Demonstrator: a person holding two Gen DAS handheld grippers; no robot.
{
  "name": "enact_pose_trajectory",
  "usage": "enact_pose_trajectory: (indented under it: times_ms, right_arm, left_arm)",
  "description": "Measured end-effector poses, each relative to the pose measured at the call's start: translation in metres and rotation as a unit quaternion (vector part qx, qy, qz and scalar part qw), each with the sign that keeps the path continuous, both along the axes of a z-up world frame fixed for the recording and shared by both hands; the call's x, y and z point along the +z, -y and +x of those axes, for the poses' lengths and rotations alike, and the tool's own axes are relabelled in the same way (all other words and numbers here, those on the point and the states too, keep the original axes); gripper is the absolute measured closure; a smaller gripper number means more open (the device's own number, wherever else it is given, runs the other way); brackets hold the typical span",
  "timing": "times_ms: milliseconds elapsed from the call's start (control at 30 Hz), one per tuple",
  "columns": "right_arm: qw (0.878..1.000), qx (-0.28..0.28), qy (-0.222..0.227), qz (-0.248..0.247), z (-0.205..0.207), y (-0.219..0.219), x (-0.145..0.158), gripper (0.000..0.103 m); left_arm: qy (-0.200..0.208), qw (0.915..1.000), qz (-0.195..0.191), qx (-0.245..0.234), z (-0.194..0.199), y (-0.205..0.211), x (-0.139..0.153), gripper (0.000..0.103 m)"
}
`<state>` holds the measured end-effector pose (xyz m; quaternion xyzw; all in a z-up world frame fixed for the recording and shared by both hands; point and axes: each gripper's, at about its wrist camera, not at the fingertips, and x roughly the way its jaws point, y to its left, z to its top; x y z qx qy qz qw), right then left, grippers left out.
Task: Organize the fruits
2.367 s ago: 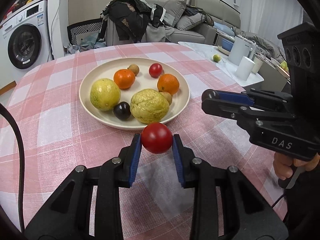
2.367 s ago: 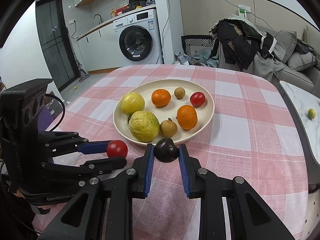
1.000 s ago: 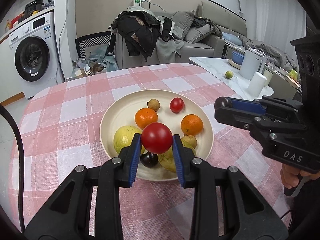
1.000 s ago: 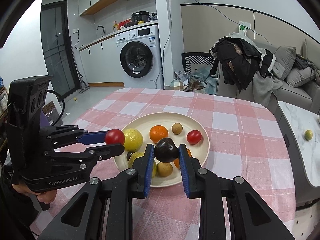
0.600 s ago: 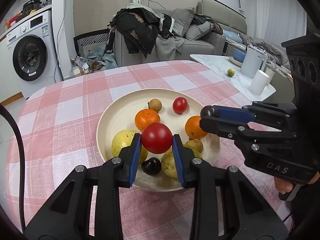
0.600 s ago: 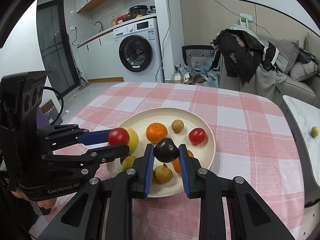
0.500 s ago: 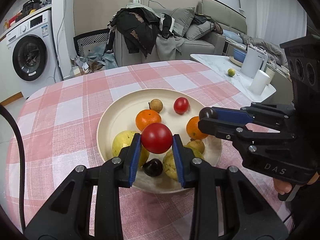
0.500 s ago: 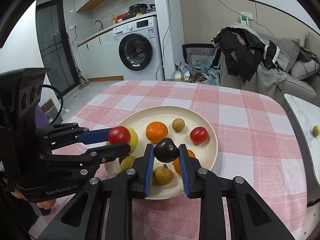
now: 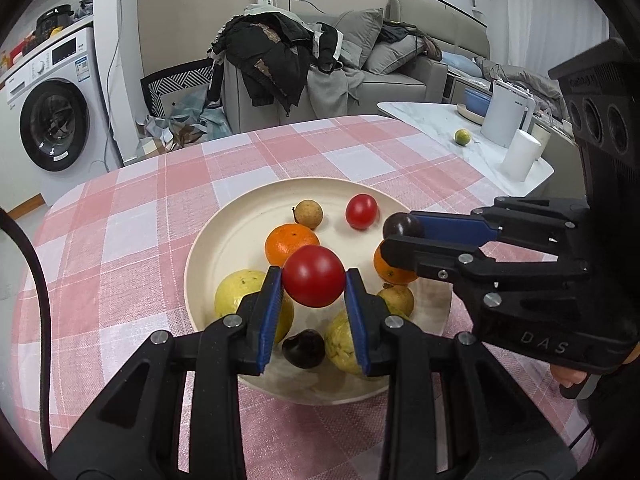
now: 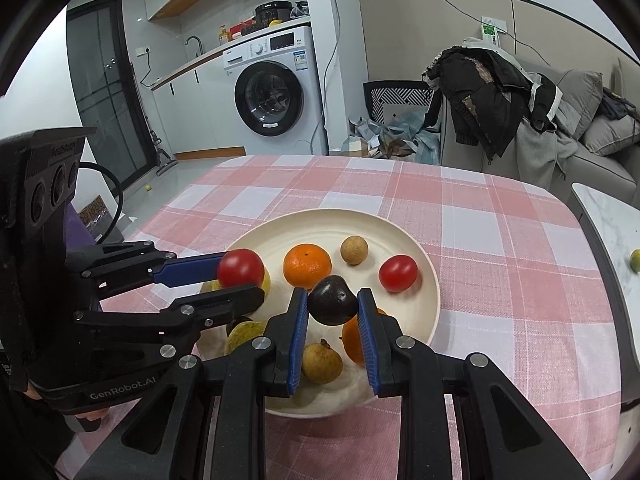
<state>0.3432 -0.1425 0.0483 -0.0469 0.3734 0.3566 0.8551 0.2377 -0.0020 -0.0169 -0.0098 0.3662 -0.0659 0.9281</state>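
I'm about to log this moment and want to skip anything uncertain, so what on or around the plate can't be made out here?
- Right wrist view: the dark fruit on the plate is mostly hidden behind the left hand-held gripper.
- Left wrist view: the second orange is partly covered by the right hand-held gripper.
- Both views: whether the held red tomato and dark plum hang clear of the fruit below.

Glossy tomato, matt plate, woven tablecloth.

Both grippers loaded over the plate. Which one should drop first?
Left, probably. Its red tomato hangs by the bare patch of the plate. The right gripper holds its dark plum above an orange, so it would likely land on fruit.
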Motion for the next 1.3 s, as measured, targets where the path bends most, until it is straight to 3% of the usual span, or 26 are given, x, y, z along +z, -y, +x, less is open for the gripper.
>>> enact_pose_trajectory:
  times_ms: [267,400,500,667,733,800,867,967,1300]
  right_arm:
    - [1.0,0.002,-0.004,-0.007,0.001,-0.002,-0.004,0.077]
    - [1.0,0.0,-0.004,-0.005,-0.001,0.001,-0.002,0.072]
    - [1.0,-0.004,0.005,-0.002,-0.004,0.004,0.002,0.062]
    - [1.0,-0.013,0.019,0.0,-0.014,0.011,0.011,0.044]
    - [1.0,-0.018,0.022,0.001,-0.019,0.016,0.013,0.033]
    - [0.999,-0.02,0.025,0.01,-0.024,0.022,0.016,0.014]
    - [0.999,-0.024,0.03,0.024,-0.03,0.029,0.02,0.006]
    - [0.998,-0.022,0.039,0.037,-0.038,0.036,0.023,0.0]
    - [0.995,0.001,0.076,0.063,-0.068,0.044,0.015,0.0]
  left_arm:
    - [0.003,1.0,0.008,-0.004,-0.003,0.005,-0.002,0.075]
    - [0.009,0.9999,0.009,-0.001,-0.01,0.005,0.003,0.073]
    - [0.013,0.9999,0.01,0.005,-0.019,0.002,0.008,0.059]
    - [0.023,0.9992,-0.007,0.033,-0.043,-0.014,0.016,0.02]
    - [0.03,0.9985,-0.015,0.043,-0.055,-0.021,0.02,0.016]
    - [0.036,0.998,-0.016,0.049,-0.066,-0.024,0.024,0.014]
    - [0.048,0.9972,-0.018,0.054,-0.08,-0.027,0.027,0.0]
    - [0.074,0.9951,-0.022,0.063,-0.099,-0.031,0.031,0.0]
    - [0.113,0.9892,-0.024,0.09,-0.128,-0.038,0.016,0.0]
